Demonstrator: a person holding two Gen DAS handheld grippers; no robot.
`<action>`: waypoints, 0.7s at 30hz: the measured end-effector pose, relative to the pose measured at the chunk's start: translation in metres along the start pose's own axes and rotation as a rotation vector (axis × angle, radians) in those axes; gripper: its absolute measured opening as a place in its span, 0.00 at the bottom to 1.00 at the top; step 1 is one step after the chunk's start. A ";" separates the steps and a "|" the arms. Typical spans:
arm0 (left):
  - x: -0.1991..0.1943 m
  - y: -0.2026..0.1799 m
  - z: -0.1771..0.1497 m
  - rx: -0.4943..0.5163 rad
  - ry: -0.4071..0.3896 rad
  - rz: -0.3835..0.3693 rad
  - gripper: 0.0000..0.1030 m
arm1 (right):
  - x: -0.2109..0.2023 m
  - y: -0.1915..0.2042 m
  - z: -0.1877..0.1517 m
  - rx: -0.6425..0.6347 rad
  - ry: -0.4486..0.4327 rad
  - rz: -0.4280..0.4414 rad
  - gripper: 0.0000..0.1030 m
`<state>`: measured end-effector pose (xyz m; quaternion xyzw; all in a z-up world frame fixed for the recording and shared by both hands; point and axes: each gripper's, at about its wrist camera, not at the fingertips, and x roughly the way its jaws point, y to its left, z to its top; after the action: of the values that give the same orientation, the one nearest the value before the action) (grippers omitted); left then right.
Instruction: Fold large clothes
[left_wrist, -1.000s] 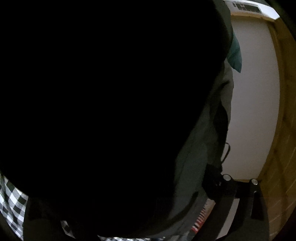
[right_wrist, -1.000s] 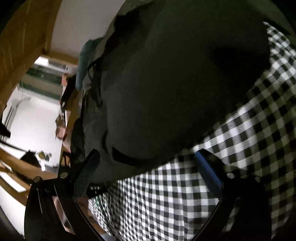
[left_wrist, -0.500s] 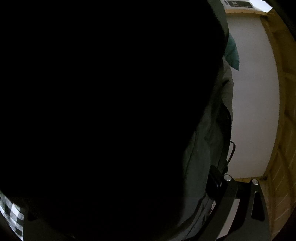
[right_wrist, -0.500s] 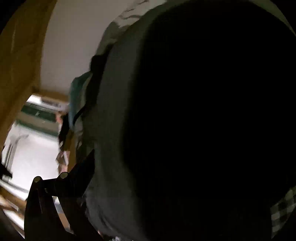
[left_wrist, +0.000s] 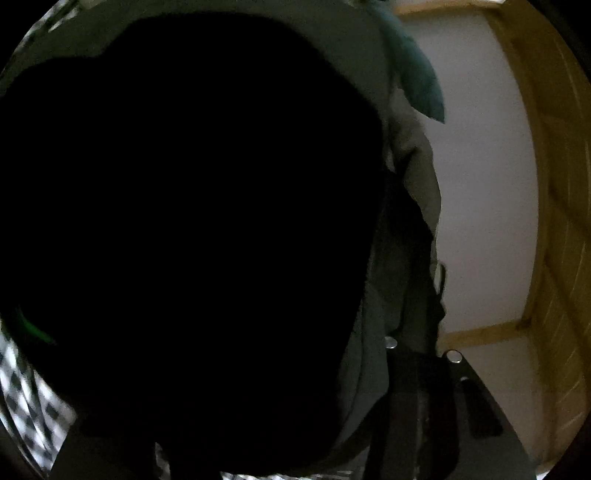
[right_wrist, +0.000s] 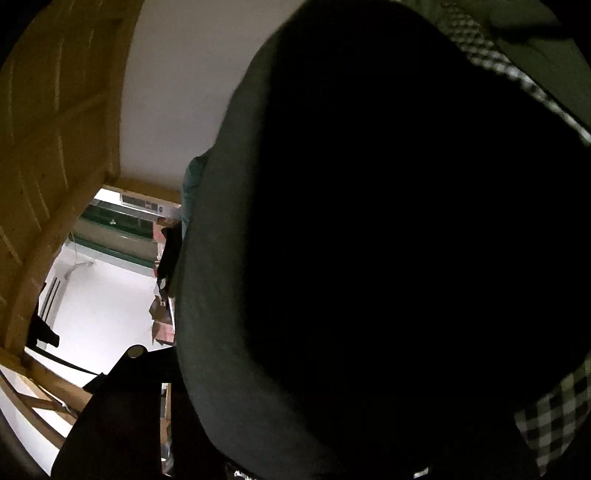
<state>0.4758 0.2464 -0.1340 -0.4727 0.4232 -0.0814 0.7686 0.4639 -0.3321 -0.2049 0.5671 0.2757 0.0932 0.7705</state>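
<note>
garment (left_wrist: 373, 369) bunched against both lenses; fold unfinished.
both hand-held grippers closing, cloth between the jaws; grasp unconfirmed.

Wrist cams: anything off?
Yes. Dark grey-green garment drapes right over both lenses, blacking out most of each view. Both grippers' jaws are closing; fingertips are hidden. Checked cloth shows only at edges.

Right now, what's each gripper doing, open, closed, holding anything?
Left gripper: jaws closing with the dark green garment between them; the grip itself is hidden by cloth.
Right gripper: jaws closing, same garment filling the view; grip cannot be told.
</note>
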 end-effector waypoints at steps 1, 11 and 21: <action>0.006 0.007 0.000 -0.021 0.015 0.005 0.69 | 0.006 -0.005 0.003 0.022 0.013 -0.004 0.60; -0.020 -0.003 -0.002 0.013 -0.019 -0.059 0.42 | -0.005 -0.026 0.006 0.077 -0.012 0.108 0.36; -0.025 0.032 -0.043 0.021 -0.098 -0.057 0.74 | -0.040 -0.080 -0.025 0.184 -0.030 0.106 0.46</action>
<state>0.4199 0.2479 -0.1536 -0.4799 0.3705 -0.0842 0.7908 0.4038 -0.3572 -0.2713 0.6505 0.2413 0.0996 0.7132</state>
